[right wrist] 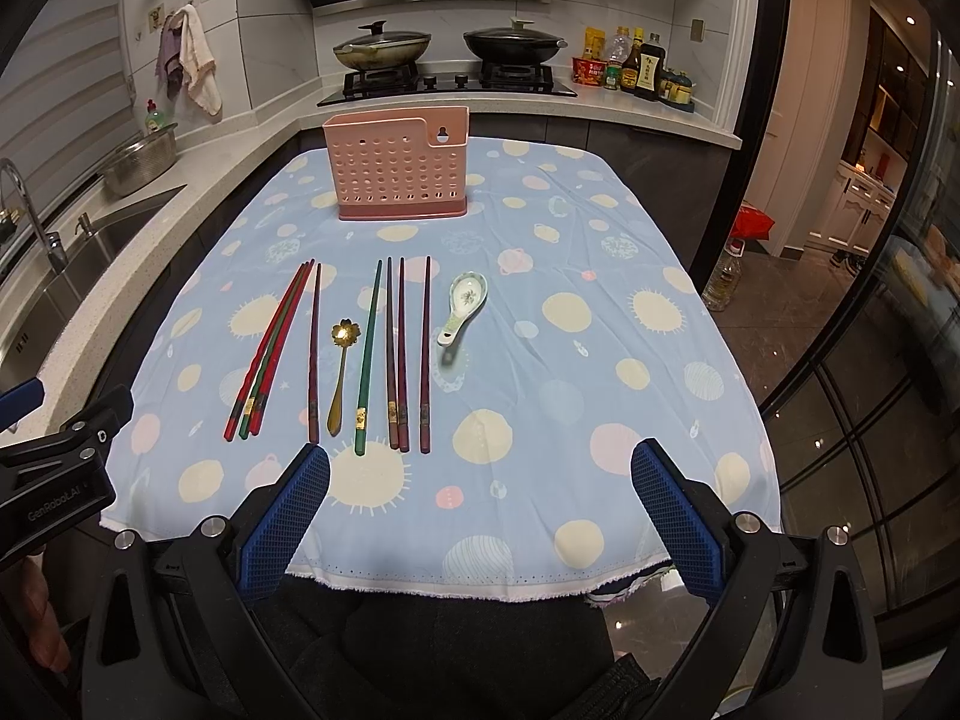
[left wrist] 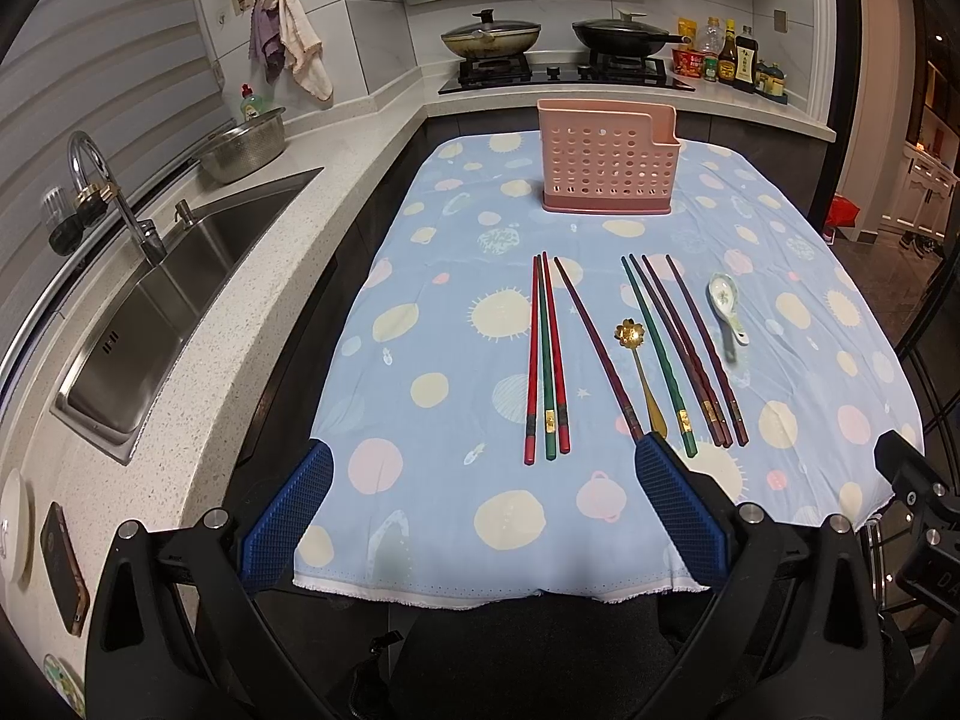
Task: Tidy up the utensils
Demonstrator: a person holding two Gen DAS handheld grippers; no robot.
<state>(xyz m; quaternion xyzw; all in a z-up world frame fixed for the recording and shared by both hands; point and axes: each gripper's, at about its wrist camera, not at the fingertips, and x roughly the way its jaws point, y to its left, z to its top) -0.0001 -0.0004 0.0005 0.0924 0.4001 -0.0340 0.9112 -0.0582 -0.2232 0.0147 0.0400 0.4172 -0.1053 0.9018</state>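
A pink perforated utensil holder [left wrist: 607, 165] [right wrist: 397, 167] stands at the far end of the table. Several red, green and dark red chopsticks [left wrist: 546, 354] [right wrist: 267, 348] lie side by side on the blue cloth, a second group [left wrist: 690, 354] [right wrist: 399, 354] to their right. A gold flower spoon [left wrist: 639, 372] [right wrist: 341, 372] lies between them. A white ceramic spoon [left wrist: 727, 306] [right wrist: 462, 306] lies furthest right. My left gripper [left wrist: 483, 480] is open and empty at the near edge, below the chopstick ends. My right gripper [right wrist: 480, 480] is open and empty beside it.
A blue patterned cloth [left wrist: 450, 300] [right wrist: 600, 360] covers the table. A sink [left wrist: 168, 294] with a tap and a steel colander [left wrist: 243, 144] is on the left counter. A stove with two woks [left wrist: 489, 39] and sauce bottles [left wrist: 735, 54] is behind. A phone [left wrist: 63, 564] lies near left.
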